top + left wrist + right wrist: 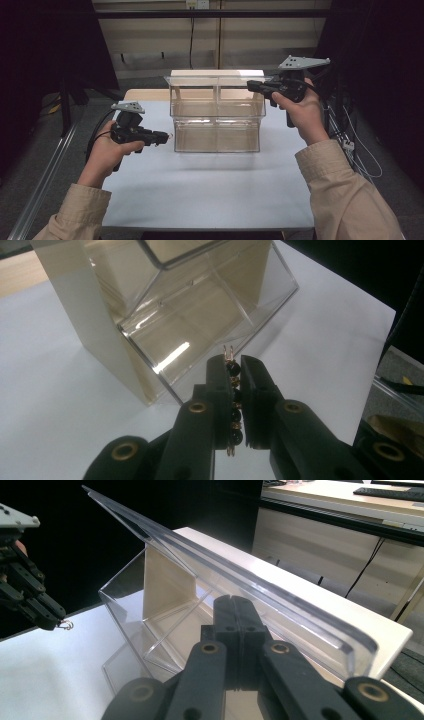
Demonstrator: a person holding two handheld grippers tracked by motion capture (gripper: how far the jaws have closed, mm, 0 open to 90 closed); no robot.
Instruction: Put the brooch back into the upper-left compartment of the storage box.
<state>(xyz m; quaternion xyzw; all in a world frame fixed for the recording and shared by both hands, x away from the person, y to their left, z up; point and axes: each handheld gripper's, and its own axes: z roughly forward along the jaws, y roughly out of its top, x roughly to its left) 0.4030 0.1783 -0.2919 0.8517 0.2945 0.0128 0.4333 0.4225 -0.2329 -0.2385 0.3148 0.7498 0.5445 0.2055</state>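
White table (pixel 210 195) underneath everything, clear acrylic box (pixel 217 125) sitting mid-table as the anchor. Lid (pixel 240 575) of that box tipped up at its top edge. Right gripper (pixel 251 85) up at the box's top right corner, jaws pressed flat together, nothing between them. Left gripper (pixel 167 136) just left of the box's front wall, clamped on a beaded chain (pixel 234 405), black beads, gold links.

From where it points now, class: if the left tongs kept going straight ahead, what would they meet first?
Most likely the clear plastic box: the left tongs, shut on a black-and-gold beaded bracelet, aim at its lower front wall, though the gap is hard to judge.
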